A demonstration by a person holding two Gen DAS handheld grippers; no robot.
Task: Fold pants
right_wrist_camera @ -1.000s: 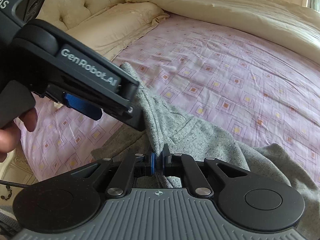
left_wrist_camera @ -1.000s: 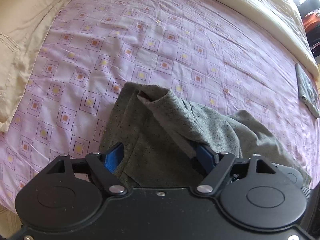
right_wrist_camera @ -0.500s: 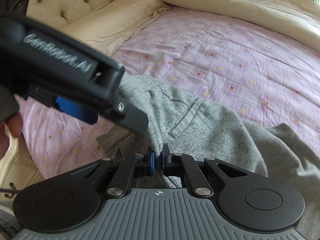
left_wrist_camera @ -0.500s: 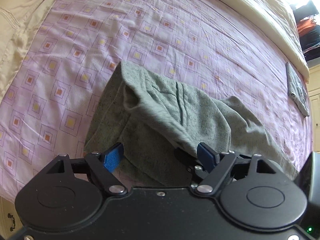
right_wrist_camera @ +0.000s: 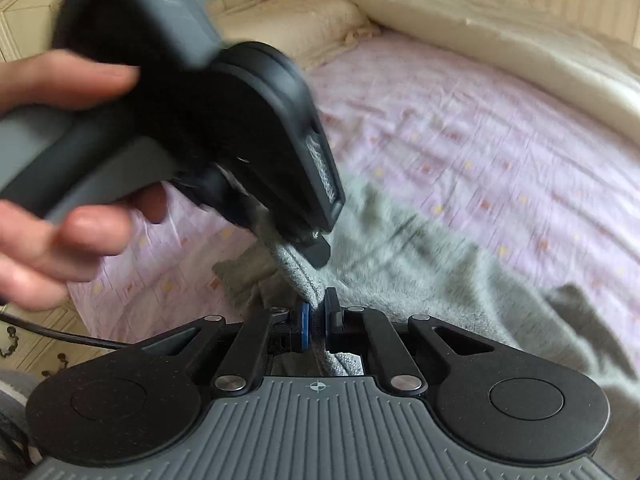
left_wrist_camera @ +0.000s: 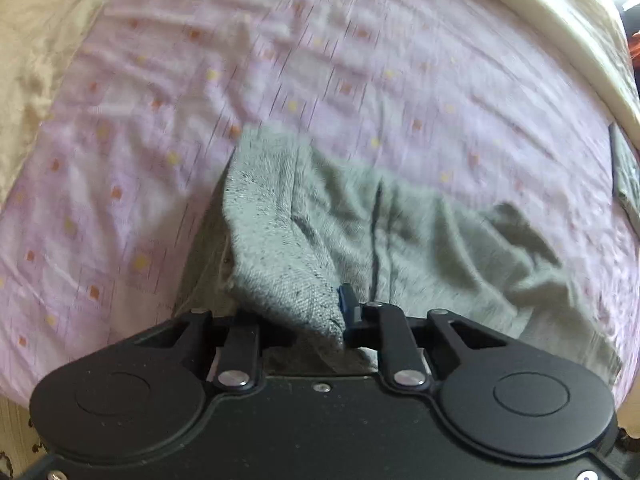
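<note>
On the bed (left_wrist_camera: 360,60), my left gripper (left_wrist_camera: 316,312) is closing its jaws on the grey pants (left_wrist_camera: 360,220). Only the right view shows my right gripper (right_wrist_camera: 316,316) pinching their edge, and my hand (right_wrist_camera: 52,248).

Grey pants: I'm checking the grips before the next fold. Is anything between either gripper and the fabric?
Nothing visible. The right gripper is clamped directly on the grey pants; the left gripper is closing with fabric between its jaws.

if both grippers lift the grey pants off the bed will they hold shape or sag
Probably sag: the grey pants already lie in soft folds on the bedsheet. The knit looks thick, so the right gripper likely won't slip. The left gripper is closing on a bunched edge.
</note>
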